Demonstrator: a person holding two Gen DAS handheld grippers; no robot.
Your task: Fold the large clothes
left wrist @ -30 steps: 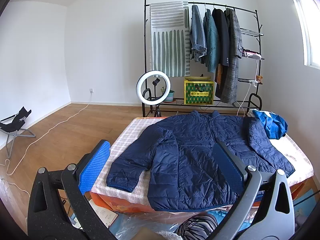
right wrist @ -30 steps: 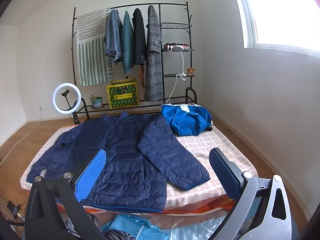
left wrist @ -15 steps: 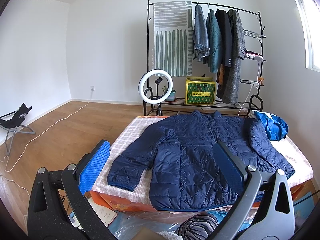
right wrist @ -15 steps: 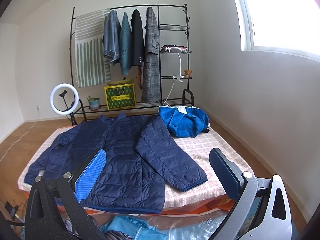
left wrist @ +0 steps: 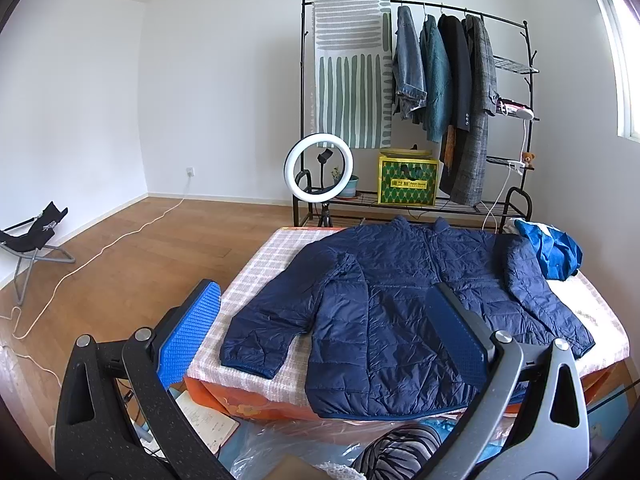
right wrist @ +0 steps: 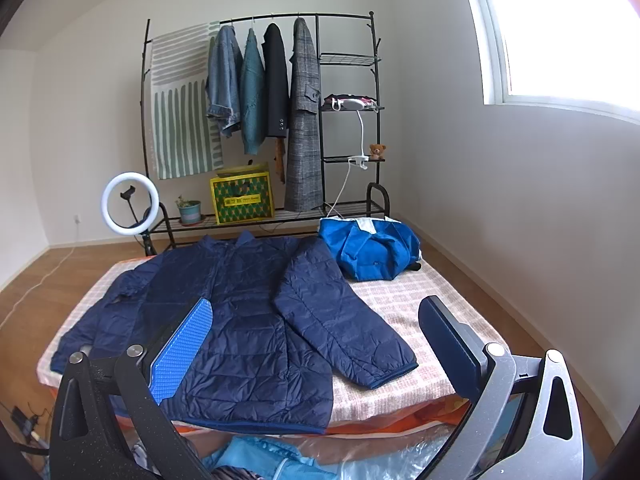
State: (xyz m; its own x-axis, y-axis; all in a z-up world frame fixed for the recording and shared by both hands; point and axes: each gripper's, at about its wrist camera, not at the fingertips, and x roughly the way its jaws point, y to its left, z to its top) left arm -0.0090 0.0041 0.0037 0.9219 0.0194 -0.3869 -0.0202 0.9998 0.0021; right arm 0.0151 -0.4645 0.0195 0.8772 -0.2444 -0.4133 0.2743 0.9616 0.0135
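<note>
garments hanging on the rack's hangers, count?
4, left to right: denim jacket, teal knit, black blazer, grey plaid coat. The striped cloth drapes separately. More could hide between them.

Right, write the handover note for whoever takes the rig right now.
Left gripper: open, empty, held short of the bed.
Right gripper: open, empty, also short of the bed.
Navy puffer jacket lies flat on the checked bed cover, front up, both sleeves spread, hem at the near edge.
Blue garment lies bunched at the far right corner.
Done: jacket laid out.
Left: every fold.
</note>
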